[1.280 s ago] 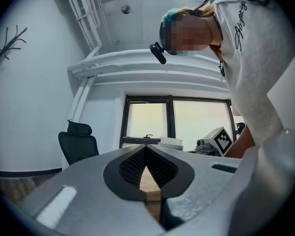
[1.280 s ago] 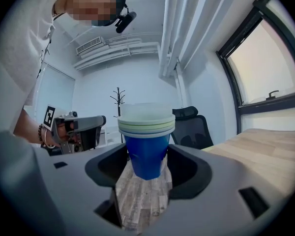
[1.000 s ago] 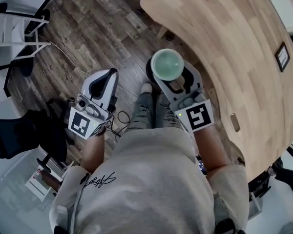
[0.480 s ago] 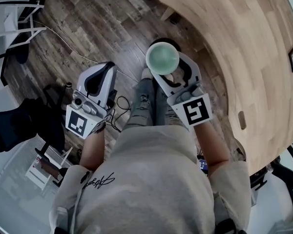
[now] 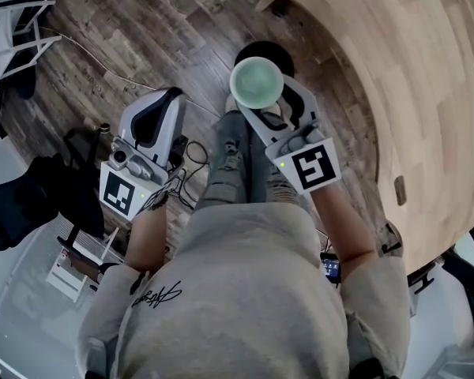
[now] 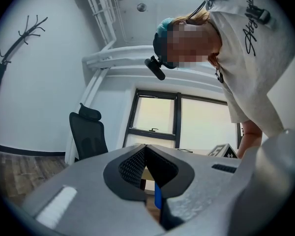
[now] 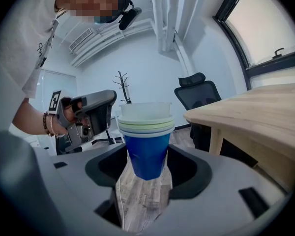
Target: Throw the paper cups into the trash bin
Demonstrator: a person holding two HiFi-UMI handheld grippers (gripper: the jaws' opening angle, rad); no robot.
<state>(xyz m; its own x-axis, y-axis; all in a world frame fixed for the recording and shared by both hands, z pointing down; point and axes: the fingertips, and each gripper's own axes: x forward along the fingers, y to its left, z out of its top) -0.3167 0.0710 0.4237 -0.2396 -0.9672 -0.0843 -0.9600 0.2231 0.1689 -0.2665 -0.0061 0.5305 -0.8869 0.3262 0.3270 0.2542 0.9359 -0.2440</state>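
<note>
Paper cups (image 7: 146, 132), nested, gripped upright by right tool (image 7: 147, 170); left tool (image 6: 146, 165) clenched on nothing

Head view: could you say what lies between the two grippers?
In the head view, the person's jeans-clad legs lie between left gripper and right gripper.
</note>
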